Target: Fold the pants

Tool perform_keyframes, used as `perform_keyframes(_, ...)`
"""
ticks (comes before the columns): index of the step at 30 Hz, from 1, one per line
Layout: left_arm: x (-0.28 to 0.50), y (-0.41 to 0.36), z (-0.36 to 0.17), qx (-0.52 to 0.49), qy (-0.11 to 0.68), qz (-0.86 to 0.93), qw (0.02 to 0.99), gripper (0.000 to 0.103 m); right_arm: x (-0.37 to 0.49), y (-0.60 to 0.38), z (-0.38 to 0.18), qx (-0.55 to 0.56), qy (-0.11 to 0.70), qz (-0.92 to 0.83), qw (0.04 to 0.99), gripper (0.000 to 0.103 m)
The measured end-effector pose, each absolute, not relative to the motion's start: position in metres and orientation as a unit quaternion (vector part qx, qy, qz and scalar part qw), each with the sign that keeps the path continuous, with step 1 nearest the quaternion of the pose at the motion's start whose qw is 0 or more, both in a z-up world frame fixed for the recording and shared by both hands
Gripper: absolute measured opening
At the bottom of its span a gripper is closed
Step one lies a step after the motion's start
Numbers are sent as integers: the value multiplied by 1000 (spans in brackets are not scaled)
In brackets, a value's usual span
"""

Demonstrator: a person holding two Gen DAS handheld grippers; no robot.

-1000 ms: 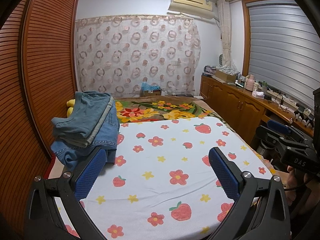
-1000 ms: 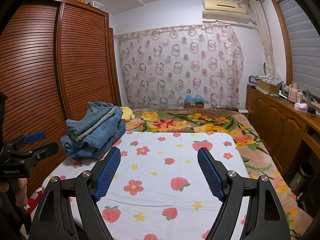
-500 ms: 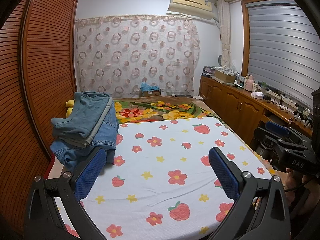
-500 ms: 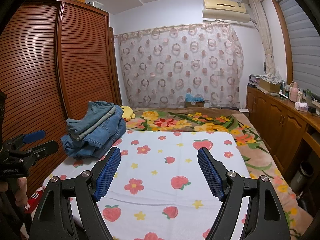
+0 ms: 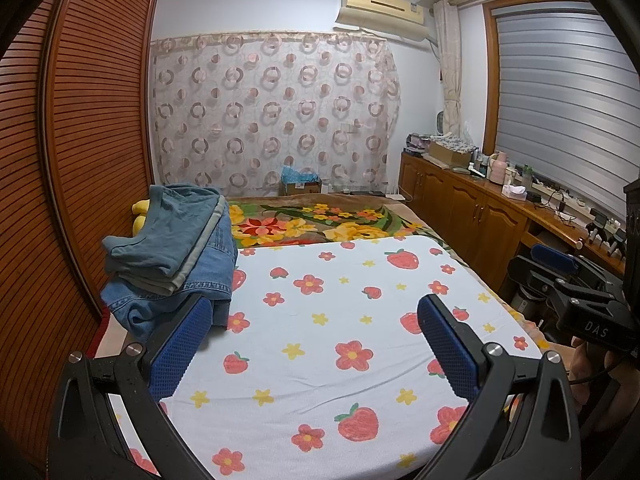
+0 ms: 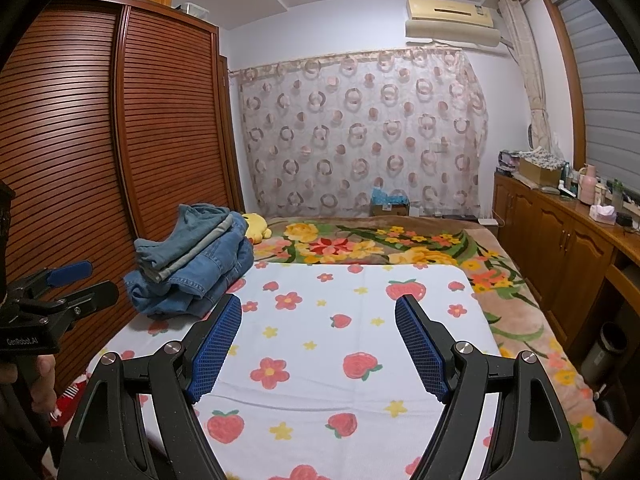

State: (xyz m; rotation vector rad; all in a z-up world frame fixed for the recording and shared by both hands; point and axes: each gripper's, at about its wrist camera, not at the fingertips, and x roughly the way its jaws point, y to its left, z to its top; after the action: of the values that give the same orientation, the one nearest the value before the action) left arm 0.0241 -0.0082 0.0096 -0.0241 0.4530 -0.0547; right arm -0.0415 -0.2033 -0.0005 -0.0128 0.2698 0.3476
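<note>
A pile of denim pants (image 5: 176,256) lies at the left edge of the bed, with a greyish-blue pair on top of lighter blue jeans; the right wrist view shows the same pile of pants (image 6: 192,264) left of centre. My left gripper (image 5: 316,320) hovers open over the strawberry sheet, its left blue pad close in front of the pile's near corner, nothing between its fingers. My right gripper (image 6: 318,320) is open too, above the sheet and right of the pile. Each gripper shows at the other view's edge, held by a hand.
A white sheet (image 5: 352,320) with strawberries and flowers covers the near bed, a floral blanket (image 5: 320,224) beyond. A slatted wooden wardrobe (image 6: 80,160) stands close left. Wooden cabinets (image 5: 480,208) with clutter line the right. A yellow plush toy (image 6: 256,228) lies behind the pile.
</note>
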Motion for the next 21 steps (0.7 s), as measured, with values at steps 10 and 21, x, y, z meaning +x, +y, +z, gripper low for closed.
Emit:
perform_keyframes(10, 24, -8, 9, -12, 224, -27, 974, 103, -42, -203, 0, -7, 134, 173, 976, 81)
perform_keyframes(21, 24, -8, 9, -13, 225, -27, 974, 103, -42, -203, 0, -6, 134, 173, 976, 81)
